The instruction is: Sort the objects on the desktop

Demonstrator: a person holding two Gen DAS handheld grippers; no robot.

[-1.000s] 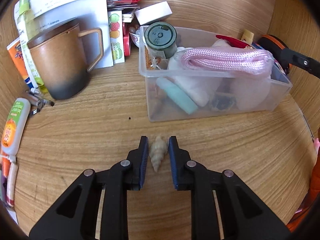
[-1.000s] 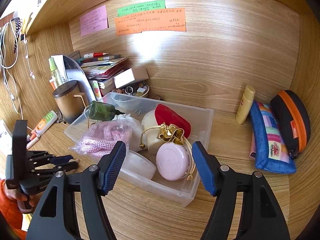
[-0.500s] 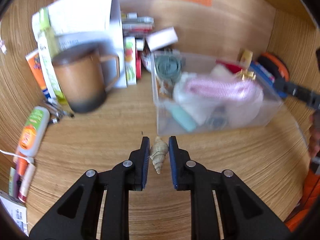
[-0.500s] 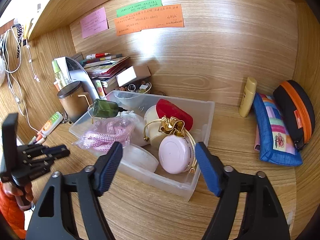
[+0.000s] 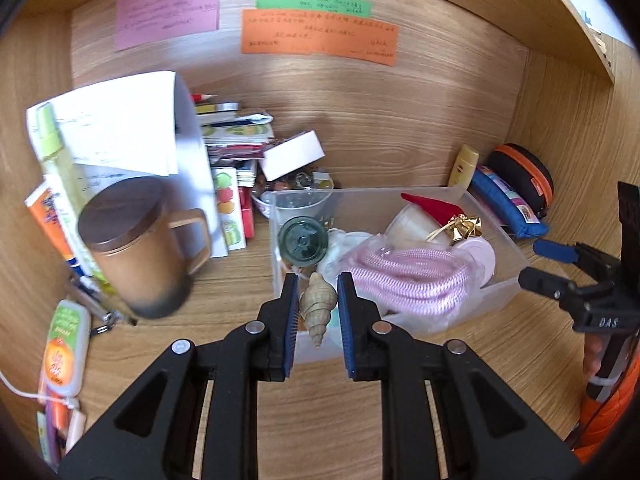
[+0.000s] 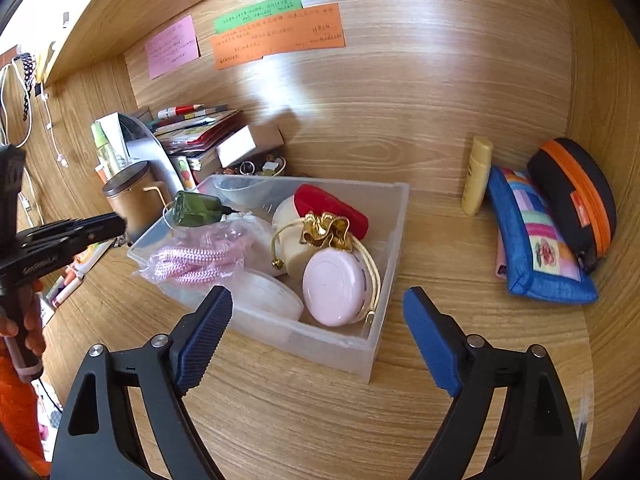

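The left gripper has risen off the surface with the shell in its grip, and the view now looks over the near wall of the bin rather than at its side. That suggests the pick is done and the carry has begun; the drop into the bin probably comes next. The right gripper has just been opening, its fingers spread wide with nothing between them (it hovers near the bin's front corner).

The shell sits pinched between the left fingers, point toward the camera, broad end toward the bin, clear of the surface. In this view it overlaps the bin's near edge, just beside the pink rope.
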